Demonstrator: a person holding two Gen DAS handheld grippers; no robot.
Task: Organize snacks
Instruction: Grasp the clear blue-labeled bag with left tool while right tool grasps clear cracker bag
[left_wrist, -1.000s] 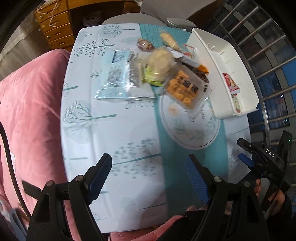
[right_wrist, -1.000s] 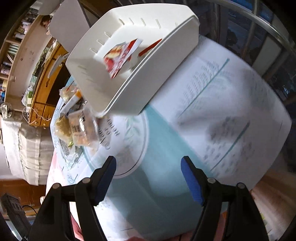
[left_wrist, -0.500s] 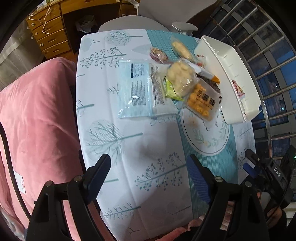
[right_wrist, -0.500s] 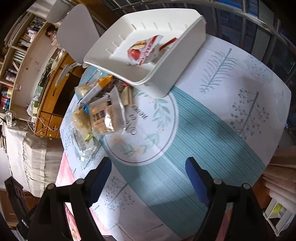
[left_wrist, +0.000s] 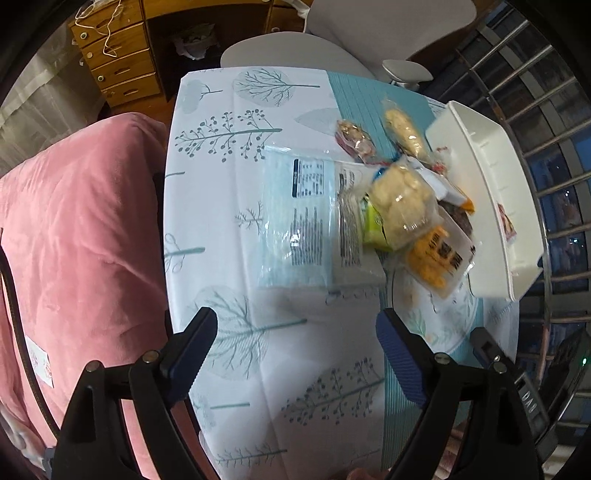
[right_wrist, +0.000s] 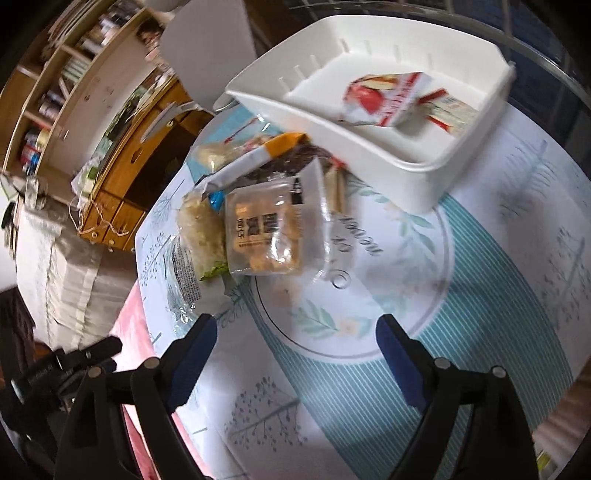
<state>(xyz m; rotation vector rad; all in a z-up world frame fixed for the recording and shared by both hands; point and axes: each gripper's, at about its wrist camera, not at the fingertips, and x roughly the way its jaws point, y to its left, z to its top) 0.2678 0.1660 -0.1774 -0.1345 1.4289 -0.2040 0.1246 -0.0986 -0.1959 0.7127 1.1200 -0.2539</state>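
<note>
Snacks (right_wrist: 258, 229) lie heaped beside the white bin (right_wrist: 424, 177), up ahead of my right gripper (right_wrist: 295, 350), whose empty jaws are opening and sit nearer than my left gripper (left_wrist: 295, 350), also wide and empty.

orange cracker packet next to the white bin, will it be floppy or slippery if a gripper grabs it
The orange cracker packet is glossy clear film, so probably slick on the pads. It looks puffed and loosely filled, so likely light and floppy, sagging from one edge. The pieces inside may crack if squeezed hard.
</note>
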